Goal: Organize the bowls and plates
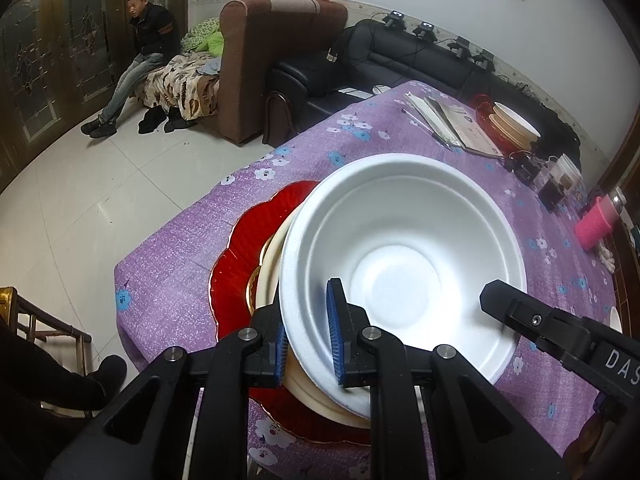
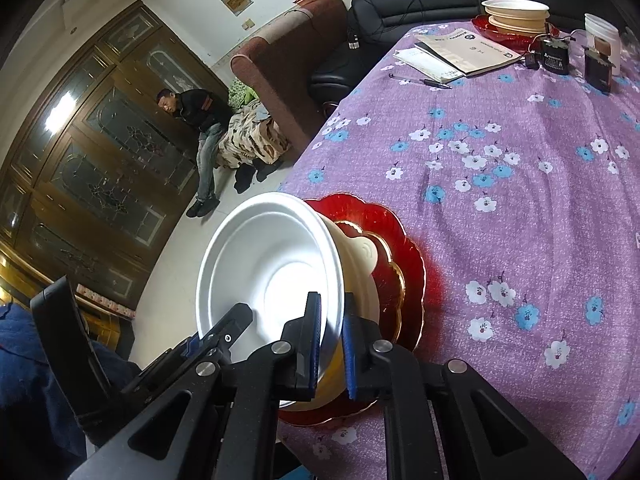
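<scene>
A white foam bowl (image 1: pixel 404 256) sits tilted on a cream bowl (image 1: pixel 272 268), which rests on a red scalloped plate (image 1: pixel 244 248) with a gold-rimmed centre. My left gripper (image 1: pixel 308 344) is shut on the white bowl's near rim. My right gripper (image 2: pixel 332 344) is shut on the same bowl's rim (image 2: pixel 336 280) from the other side; its black finger (image 1: pixel 520 316) shows in the left wrist view. The cream bowl (image 2: pixel 360 256) and red plate (image 2: pixel 404 248) also show in the right wrist view.
A purple flowered tablecloth (image 2: pixel 500 208) covers the table. At the far end stand a second stack of bowls on a red plate (image 2: pixel 516 14), booklets (image 2: pixel 460 54), a pen (image 2: pixel 424 81), small boxes and a white cup (image 2: pixel 602 36). A pink-sleeved bottle (image 1: pixel 598 220) lies at the right.
</scene>
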`<state>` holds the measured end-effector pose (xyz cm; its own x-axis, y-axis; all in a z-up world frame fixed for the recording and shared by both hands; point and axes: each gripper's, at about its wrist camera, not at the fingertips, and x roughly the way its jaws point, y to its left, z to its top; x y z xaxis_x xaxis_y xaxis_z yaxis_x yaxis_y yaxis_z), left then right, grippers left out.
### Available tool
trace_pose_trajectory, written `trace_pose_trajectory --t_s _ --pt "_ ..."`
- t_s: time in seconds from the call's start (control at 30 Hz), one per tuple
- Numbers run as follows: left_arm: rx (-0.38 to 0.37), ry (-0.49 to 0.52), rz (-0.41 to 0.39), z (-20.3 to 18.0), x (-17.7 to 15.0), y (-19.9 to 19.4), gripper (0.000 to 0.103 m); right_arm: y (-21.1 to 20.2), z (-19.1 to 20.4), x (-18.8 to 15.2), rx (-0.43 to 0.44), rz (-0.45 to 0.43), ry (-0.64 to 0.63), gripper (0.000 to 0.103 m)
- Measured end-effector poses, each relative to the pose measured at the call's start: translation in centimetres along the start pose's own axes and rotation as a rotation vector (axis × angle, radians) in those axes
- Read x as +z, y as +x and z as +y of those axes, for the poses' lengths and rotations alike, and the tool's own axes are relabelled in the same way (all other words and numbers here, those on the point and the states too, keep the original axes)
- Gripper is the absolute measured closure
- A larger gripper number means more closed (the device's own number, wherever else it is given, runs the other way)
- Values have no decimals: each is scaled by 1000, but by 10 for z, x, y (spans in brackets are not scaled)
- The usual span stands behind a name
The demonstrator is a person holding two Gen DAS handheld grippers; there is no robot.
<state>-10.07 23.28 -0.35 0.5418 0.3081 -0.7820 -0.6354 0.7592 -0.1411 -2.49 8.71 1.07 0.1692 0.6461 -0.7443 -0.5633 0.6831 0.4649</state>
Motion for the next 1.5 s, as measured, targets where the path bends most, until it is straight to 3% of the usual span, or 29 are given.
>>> trace_pose_trajectory --t_s 0.6,0.77,0.9,1.0,1.23,1.27,1.37,1.43,1.5 --pt "2 -24 -5 5 1 -3 87 -8 -1 0 13 -23 10 90" --pt "2 -28 -6 5 0 -5 80 -10 -2 0 12 -30 8 90" --pt "0 -35 -30 4 2 -12 55 -11 -1 -1 15 -31 9 90" --pt "18 -40 -54 6 3 -17 44 -11 -1 -1 21 -31 7 90" --pt "35 -51 -73 7 4 -22 44 -9 0 0 41 -23 5 88" --pt "35 -51 -73 7 4 -22 43 -10 1 0 42 -23 3 87" --pt "30 -59 -96 6 5 -29 34 -11 -1 1 84 -25 11 63" --pt "29 -62 -123 2 7 -36 29 -14 -3 0 108 -35 25 40" --pt "16 -59 -143 -1 9 -42 27 -20 -7 0 129 -51 36 31"
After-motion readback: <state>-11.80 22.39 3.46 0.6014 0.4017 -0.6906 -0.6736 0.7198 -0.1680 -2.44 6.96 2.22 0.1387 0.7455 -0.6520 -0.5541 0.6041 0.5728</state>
